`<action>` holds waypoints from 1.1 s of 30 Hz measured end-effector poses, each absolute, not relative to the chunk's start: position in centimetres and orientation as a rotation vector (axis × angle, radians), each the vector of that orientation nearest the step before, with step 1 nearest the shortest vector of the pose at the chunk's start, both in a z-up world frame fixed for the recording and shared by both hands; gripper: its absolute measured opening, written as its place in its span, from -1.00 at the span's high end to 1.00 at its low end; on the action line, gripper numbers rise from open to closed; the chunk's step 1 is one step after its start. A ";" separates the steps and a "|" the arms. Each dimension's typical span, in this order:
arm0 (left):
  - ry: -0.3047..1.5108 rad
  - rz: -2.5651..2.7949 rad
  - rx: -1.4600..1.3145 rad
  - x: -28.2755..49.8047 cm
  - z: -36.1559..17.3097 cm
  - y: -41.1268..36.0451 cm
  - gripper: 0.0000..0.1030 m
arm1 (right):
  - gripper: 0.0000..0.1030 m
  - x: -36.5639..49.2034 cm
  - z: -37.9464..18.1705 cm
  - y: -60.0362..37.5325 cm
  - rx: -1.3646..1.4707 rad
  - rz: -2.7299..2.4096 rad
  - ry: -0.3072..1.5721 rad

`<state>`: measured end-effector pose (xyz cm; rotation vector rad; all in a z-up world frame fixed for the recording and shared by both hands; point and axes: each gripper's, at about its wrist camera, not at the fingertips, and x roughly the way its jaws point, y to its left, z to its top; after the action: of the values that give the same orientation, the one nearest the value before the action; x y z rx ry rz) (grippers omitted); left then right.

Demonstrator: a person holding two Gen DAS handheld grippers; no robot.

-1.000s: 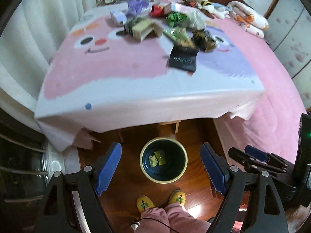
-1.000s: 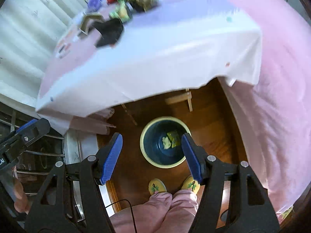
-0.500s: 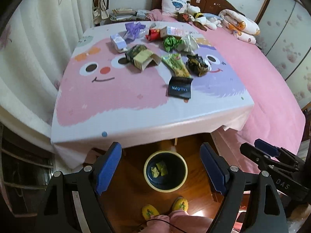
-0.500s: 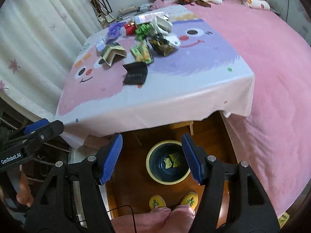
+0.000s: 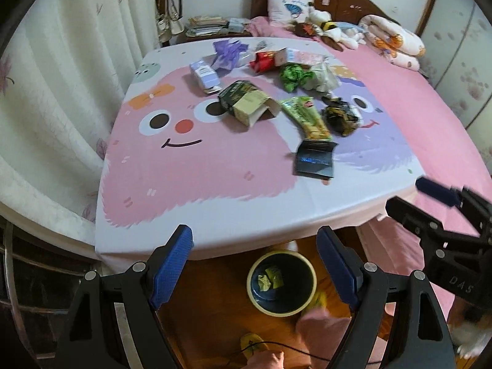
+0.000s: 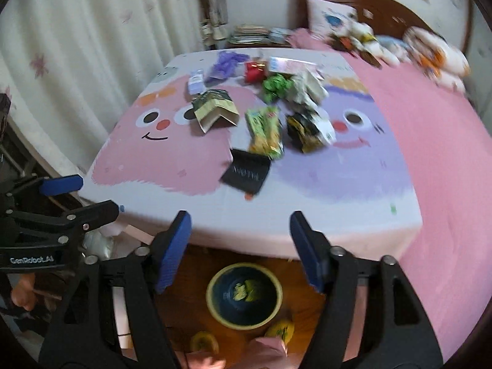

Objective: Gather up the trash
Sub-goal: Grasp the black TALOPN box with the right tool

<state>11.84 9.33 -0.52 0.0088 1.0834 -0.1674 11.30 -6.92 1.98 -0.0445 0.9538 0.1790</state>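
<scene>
Trash lies scattered on the far half of the surface (image 5: 196, 184), which is covered by a cloth printed with a pink and a purple cartoon face. Both tools hang short of the near edge, and every item is ahead of them and untouched.

Left tool (image 5: 255, 264): jaws wide apart, nothing between them. Right tool (image 6: 241, 249): jaws wide apart, likewise empty. In the left wrist view the right tool appears at the right margin; in the right wrist view the left tool appears at the left margin.

Nearest item ahead of both tools: a black packet (image 5: 315, 161), flat on the cloth. Just beyond it, touching or overlapping its far edge, a green and yellow wrapper (image 5: 306, 117). To the right of that, a crumpled dark wrapper (image 5: 339, 117). To the left, an opened cardboard box (image 5: 246, 103) on its side. Farther still: a crumpled green wrapper (image 5: 293, 75), a red packet (image 5: 263, 61), a purple wrapper (image 5: 229, 52) and a small pale box (image 5: 204, 75).

Below and between the fingers of each tool, on the wooden floor (image 5: 209, 307), stands a round bin (image 5: 281, 281) with a pale rim, holding yellowish-green scraps (image 5: 270, 278). The right wrist view is blurred.
</scene>
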 end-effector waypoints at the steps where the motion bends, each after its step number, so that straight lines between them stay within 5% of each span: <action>1: 1.090 -0.150 0.005 12.3 -0.9 9.5 -0.63 | -0.36 12.4 1.6 -6.7 -0.080 0.205 0.953; 22: 1.243 0.283 -0.296 19.6 -8.2 7.7 -0.63 | -0.41 24.7 -8.6 -4.5 -0.630 0.808 1.012; 33: 1.256 0.337 -0.343 19.3 -9.2 7.3 -0.63 | 0.20 26.1 -10.8 -4.7 -0.654 0.881 1.058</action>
<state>19.30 7.27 -9.17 -0.3431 1.2564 0.3371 26.13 -4.74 -10.84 -0.6541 1.0584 0.8811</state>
